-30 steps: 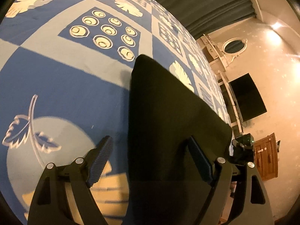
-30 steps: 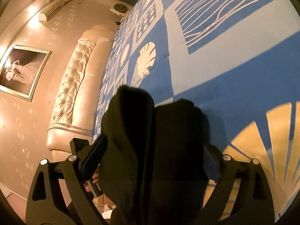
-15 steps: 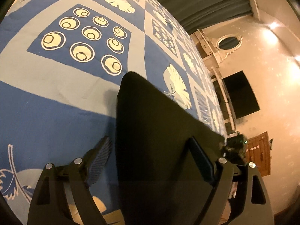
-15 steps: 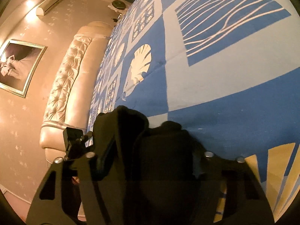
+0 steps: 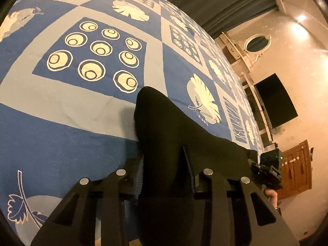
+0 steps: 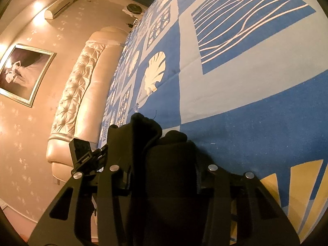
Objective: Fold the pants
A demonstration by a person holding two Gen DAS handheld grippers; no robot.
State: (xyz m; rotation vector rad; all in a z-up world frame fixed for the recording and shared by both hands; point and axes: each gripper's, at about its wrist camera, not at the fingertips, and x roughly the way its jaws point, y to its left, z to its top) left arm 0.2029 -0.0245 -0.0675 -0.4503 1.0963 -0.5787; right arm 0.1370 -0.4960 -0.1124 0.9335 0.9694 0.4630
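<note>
Black pants (image 5: pixel 164 123) lie on a blue patterned bedspread (image 5: pixel 61 133), one rounded end reaching away from me. My left gripper (image 5: pixel 164 164) is closing, the fabric bunched between its pads, which press on it. In the right wrist view the pants (image 6: pixel 143 127) bulge up in thick folds. My right gripper (image 6: pixel 162 170) is also closing, its pads squeezing that bundle. Each gripper shows in the other's view: the right one (image 5: pixel 266 174) at the far edge of the cloth, the left one (image 6: pixel 82 155) beside the bed's side.
The bedspread (image 6: pixel 246 123) stretches wide beyond the pants. A cream tufted headboard (image 6: pixel 78 94) runs along one side. A dark television (image 5: pixel 274 100), a wooden cabinet (image 5: pixel 295 168) and grey curtains (image 5: pixel 215 0) stand past the bed.
Both grippers' jaws have narrowed from wide apart onto the black fabric. The left gripper slid along the bedspread; the pants have gathered into a tighter bundle in the right one.
</note>
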